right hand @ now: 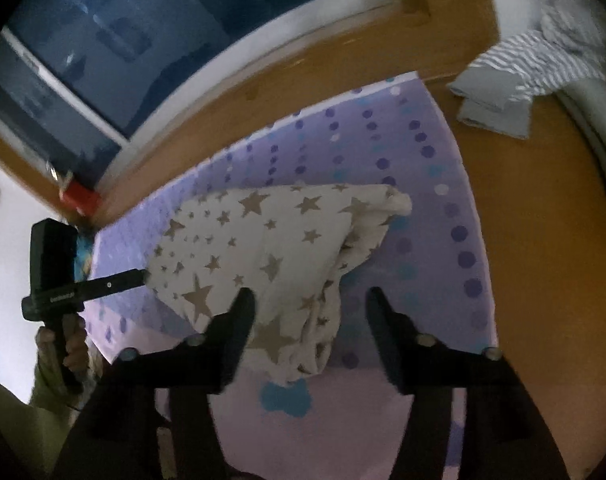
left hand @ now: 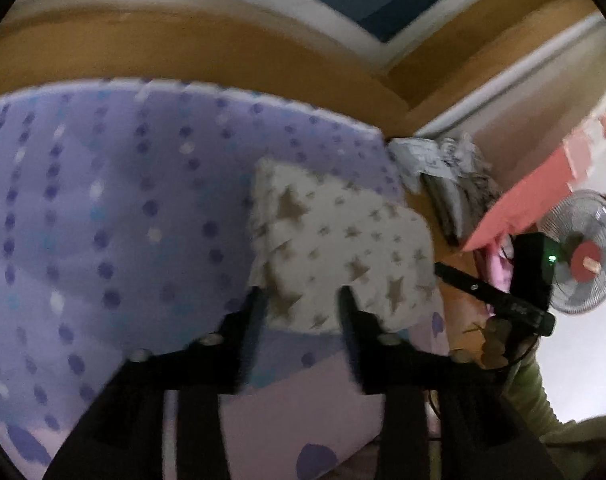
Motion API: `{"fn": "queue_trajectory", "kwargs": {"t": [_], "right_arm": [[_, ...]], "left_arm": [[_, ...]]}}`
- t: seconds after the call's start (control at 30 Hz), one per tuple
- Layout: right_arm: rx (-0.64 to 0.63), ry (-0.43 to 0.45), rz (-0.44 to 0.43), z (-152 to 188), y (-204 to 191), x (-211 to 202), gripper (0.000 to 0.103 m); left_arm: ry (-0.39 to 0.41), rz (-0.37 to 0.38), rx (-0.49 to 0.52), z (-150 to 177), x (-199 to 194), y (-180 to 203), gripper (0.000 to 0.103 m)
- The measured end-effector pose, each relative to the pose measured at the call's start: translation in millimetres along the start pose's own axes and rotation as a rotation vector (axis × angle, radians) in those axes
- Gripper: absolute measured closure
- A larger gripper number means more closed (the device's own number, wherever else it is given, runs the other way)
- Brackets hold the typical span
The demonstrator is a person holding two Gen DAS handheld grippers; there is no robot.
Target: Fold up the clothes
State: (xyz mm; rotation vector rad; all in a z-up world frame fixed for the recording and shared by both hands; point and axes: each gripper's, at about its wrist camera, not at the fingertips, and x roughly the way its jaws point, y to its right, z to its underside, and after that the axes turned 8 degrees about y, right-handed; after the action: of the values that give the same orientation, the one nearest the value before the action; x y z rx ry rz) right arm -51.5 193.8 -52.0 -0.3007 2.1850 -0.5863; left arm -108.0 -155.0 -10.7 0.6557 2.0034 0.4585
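Note:
A white cloth with grey-brown stars [left hand: 335, 240] lies folded and bunched on a purple dotted mat [left hand: 103, 200]. In the left wrist view my left gripper [left hand: 301, 302] is open, and the cloth's near edge lies in the gap with neither pad pressing on it. In the right wrist view the same cloth [right hand: 263, 240] lies in a rough triangle on the mat [right hand: 423, 168]. My right gripper [right hand: 309, 300] is open over the cloth's near corner. The fabric lies against the left finger, and the right finger stands clear over bare mat.
The mat lies on a wooden floor [right hand: 543, 240]. A pile of grey and striped clothes [right hand: 515, 80] lies beyond the mat's far corner. A standing fan [left hand: 587, 256] and a pink sheet [left hand: 523, 200] are at the right. A dark window [right hand: 143, 40] is behind.

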Motion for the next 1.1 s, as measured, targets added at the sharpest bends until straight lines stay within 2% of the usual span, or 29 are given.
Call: {"fn": "queue_trajectory", "kwargs": {"t": [0.13, 0.2, 0.3, 0.37, 0.47, 0.57, 0.63, 0.8, 0.9, 0.93, 0.97, 1.0, 1.03, 1.1], "right_arm": [[0.080, 0.029, -0.006, 4, 3, 5, 0.040], [0.106, 0.021, 0.002, 6, 3, 14, 0.040], [0.113, 0.006, 0.025, 8, 1, 27, 0.040], [0.103, -0.006, 0.040, 10, -1, 35, 0.040], [0.100, -0.006, 0.052, 11, -2, 41, 0.036], [0.116, 0.002, 0.054, 14, 0, 44, 0.032], [0.121, 0.015, 0.046, 15, 1, 45, 0.030], [0.104, 0.012, 0.045, 15, -7, 50, 0.028], [0.097, 0.014, 0.036, 15, -14, 58, 0.032], [0.081, 0.019, 0.043, 15, -17, 60, 0.037], [0.065, 0.025, 0.051, 15, -20, 62, 0.041], [0.057, 0.027, 0.047, 15, -22, 64, 0.050], [0.062, 0.027, 0.033, 15, -22, 66, 0.051], [0.061, 0.032, 0.023, 15, -22, 65, 0.054]], "left_arm": [[-0.005, -0.018, 0.056, -16, 14, 8, 0.056], [-0.014, -0.033, 0.084, -20, 22, 9, 0.052], [-0.067, -0.121, 0.136, -20, 45, 2, 0.051], [-0.105, -0.136, 0.144, -19, 59, -4, 0.051], [-0.121, -0.070, 0.092, -18, 68, -18, 0.049], [-0.119, 0.047, -0.034, -20, 71, -39, 0.044], [-0.112, 0.110, -0.083, -21, 72, -45, 0.041], [-0.194, 0.192, -0.023, -17, 84, -23, 0.040], [-0.166, 0.166, 0.032, -14, 88, -14, 0.040], [-0.163, 0.181, -0.006, -16, 88, -19, 0.040], [-0.162, 0.190, -0.043, -17, 88, -24, 0.041], [-0.161, 0.195, -0.076, -18, 87, -29, 0.050], [-0.160, 0.192, -0.091, -18, 87, -33, 0.058], [-0.153, 0.188, -0.086, -16, 84, -30, 0.064]]}}
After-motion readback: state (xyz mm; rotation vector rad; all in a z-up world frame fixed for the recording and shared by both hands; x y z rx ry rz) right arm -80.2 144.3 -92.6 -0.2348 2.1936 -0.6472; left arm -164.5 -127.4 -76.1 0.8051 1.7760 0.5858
